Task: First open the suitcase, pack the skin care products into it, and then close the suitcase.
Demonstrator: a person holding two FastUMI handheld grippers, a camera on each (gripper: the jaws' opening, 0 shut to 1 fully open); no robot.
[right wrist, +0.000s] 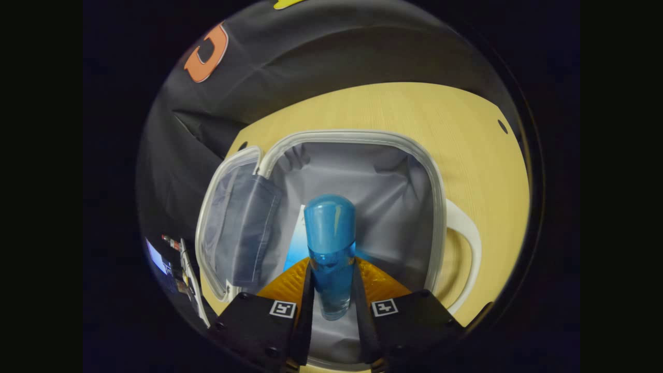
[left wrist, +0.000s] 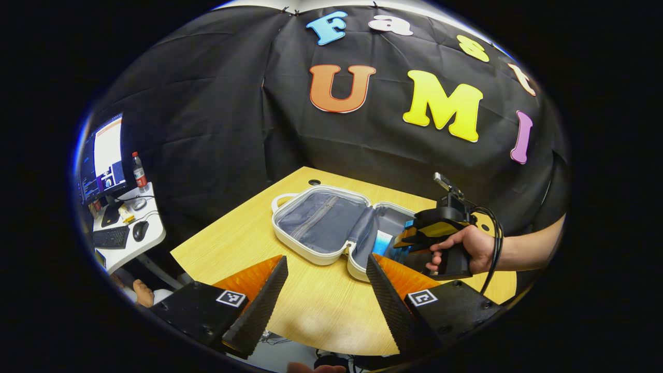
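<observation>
Suitcase (right wrist: 362,137) lies open; right claw (right wrist: 331,290) grips blue bottle (right wrist: 330,228) above it, left claw (left wrist: 326,290) released.

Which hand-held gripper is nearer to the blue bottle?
Right. The right hand-held gripper grips the blue bottle over the open suitcase; the left hand-held gripper hovers apart, open.

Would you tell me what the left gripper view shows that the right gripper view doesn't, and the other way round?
Left gripper view: the open left claw above the table, a hand holding the right claw over the suitcase, and a side desk with a keyboard and mouse.
Right gripper view: a blue bottle clamped between the right claw's fingers, above the lining.
Both: the open suitcase on the wooden table.
</observation>
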